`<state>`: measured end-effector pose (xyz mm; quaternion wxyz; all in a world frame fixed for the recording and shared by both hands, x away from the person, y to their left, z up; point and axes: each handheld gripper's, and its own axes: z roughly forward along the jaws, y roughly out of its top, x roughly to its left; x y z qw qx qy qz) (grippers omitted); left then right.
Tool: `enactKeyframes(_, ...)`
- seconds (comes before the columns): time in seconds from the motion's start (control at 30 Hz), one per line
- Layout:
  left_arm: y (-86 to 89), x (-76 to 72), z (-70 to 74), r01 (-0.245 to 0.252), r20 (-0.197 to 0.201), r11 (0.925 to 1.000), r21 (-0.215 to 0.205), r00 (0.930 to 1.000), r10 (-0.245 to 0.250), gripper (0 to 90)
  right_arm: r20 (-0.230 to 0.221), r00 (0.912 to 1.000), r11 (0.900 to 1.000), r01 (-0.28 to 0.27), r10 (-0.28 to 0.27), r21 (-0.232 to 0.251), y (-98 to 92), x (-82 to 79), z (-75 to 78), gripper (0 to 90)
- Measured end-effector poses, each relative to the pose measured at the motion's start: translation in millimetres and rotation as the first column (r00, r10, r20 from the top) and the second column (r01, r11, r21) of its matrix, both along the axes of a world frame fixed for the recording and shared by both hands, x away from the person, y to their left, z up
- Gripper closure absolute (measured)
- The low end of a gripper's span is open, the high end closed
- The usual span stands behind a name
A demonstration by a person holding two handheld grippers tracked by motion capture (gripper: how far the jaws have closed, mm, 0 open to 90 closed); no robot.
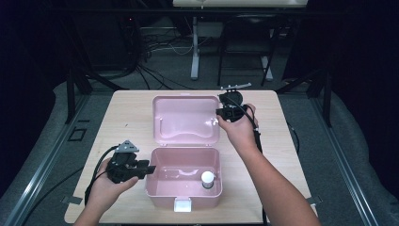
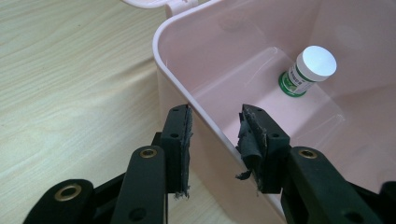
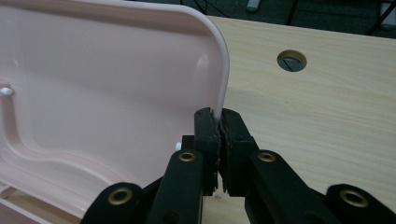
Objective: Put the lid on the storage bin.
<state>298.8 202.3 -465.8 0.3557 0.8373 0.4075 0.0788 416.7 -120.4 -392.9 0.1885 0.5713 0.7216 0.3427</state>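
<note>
Pink plastic makes up 1 box (image 1: 183,181) at the lower centre of the high view, its 1 lid (image 1: 186,120) hinged open behind it toward mid-frame. Inside the box, at its lower right, stands 1 small bottle (image 1: 207,178) with a white cap. 1 wooden table (image 1: 131,117) carries everything. 2 grippers are at work: the left gripper (image 2: 215,140), at the lower left, has its jaws spread apart astride the box's left wall, not pressing it; the right gripper (image 3: 218,135), right of centre, has its jaws pinched onto the lid's right edge.
</note>
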Motion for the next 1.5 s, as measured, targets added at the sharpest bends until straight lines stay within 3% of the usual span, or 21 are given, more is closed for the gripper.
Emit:
enactKeyframes(0.43, 0.2, 0.0, 0.0, -0.004, -0.002, 1.0, 0.0, 1.0, 0.004, 63.3, 0.054, 0.9982, 1.0, -0.027, 0.027, -0.001, -0.5, -14.8, 8.2, 87.2)
enactKeyframes(1.5, 0.0, 0.3, -1.2, -0.01, -0.005, 0.9999, -0.008, 0.9999, 0.01, 63.4, 0.117, 0.9901, 0.996, -0.081, 0.078, 0.024, -8.5, -45.9, 16.4, 87.1)
